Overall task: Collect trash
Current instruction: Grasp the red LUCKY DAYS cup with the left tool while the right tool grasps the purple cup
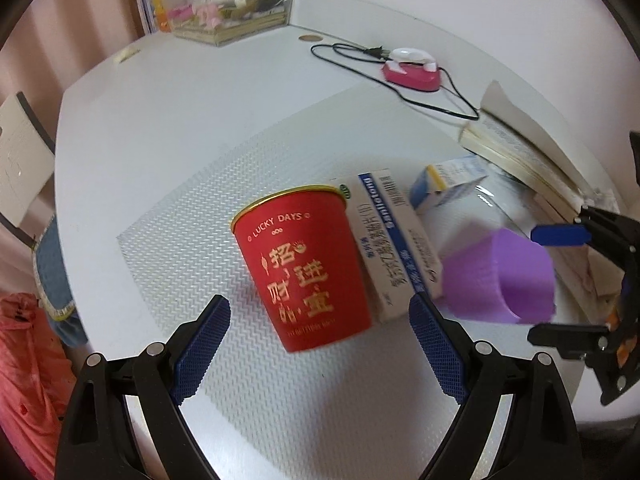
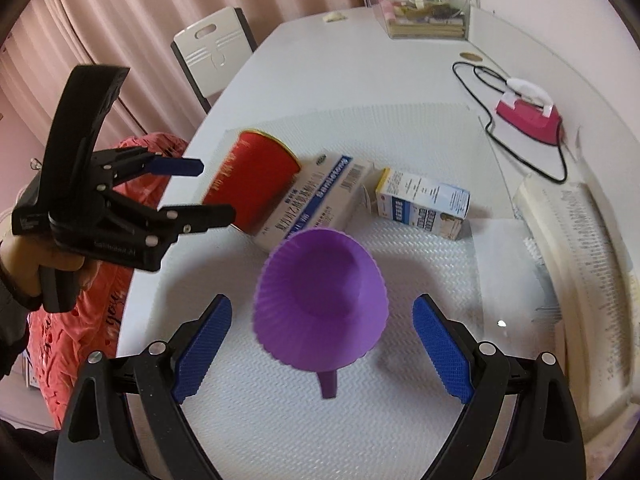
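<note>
Left wrist view: my left gripper (image 1: 320, 344) is released, jaws spread wide, nothing between the pads. Straight ahead of it stands the red paper cup with gold lettering (image 1: 302, 264), upright on the textured white mat (image 1: 192, 216) that covers the white desk (image 1: 160, 92). The cup touches the long white-and-blue cardboard medicine box (image 1: 394, 248) on its right side. I'd judge the cup empty and light, with thin walls that buckle if squeezed hard — take it across the mid-body, gentle close, clear of the rolled rim. Its paper surface should give the pads decent friction. The box crowds one side, so the right-hand finger has little room to slip in.

Right wrist view: my right gripper (image 2: 322, 344) is also released, jaws wide. The purple fluted silicone cup (image 2: 320, 300) sits between the open fingers and a little beyond them; the pads are not on it. It looks soft and floppy, very light, probably collapses under any pinch — that's fine, a flattened wall still holds. Pinch one side wall or squeeze across the body. A small purple tab sticks out at its near edge. Behind it lie the long box and a smaller white-and-blue carton (image 2: 424, 202), both stiff, light, flat-faced — easy later grabs across the narrow faces.
</note>
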{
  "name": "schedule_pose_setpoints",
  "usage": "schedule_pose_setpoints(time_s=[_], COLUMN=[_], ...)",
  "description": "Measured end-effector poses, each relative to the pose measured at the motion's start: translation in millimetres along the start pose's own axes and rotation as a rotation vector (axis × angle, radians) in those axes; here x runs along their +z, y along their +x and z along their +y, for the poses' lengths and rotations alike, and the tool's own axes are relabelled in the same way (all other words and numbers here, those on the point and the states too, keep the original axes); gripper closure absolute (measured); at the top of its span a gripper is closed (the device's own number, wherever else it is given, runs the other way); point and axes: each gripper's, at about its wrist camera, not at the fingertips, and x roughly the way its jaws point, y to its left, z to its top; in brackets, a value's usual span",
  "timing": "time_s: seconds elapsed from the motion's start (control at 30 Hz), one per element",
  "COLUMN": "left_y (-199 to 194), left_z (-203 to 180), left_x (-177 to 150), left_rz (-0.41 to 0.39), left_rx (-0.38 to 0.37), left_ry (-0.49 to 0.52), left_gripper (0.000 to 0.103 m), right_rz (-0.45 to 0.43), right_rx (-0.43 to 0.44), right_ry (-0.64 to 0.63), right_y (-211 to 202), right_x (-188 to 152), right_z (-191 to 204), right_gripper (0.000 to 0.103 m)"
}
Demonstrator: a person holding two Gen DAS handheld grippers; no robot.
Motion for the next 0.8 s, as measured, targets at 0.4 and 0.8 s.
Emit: schedule_pose_setpoints(time_s=[0.4, 0.8], left_y=[26, -13], left_z=[21, 11], left_x=[-2, -14], left_rz=[0.007, -0.042], left_rx=[-0.111, -0.084], left_ry=[-0.045, 0.010], left_gripper=[0.039, 0.041], right_rz=[0.021, 0.007], right_rx=[0.021, 0.067], right_ry=[-0.027, -0.010], right_y=[27, 10], right_x=[1, -3], right_z=[0, -2], right_gripper=[0.037, 0.038])
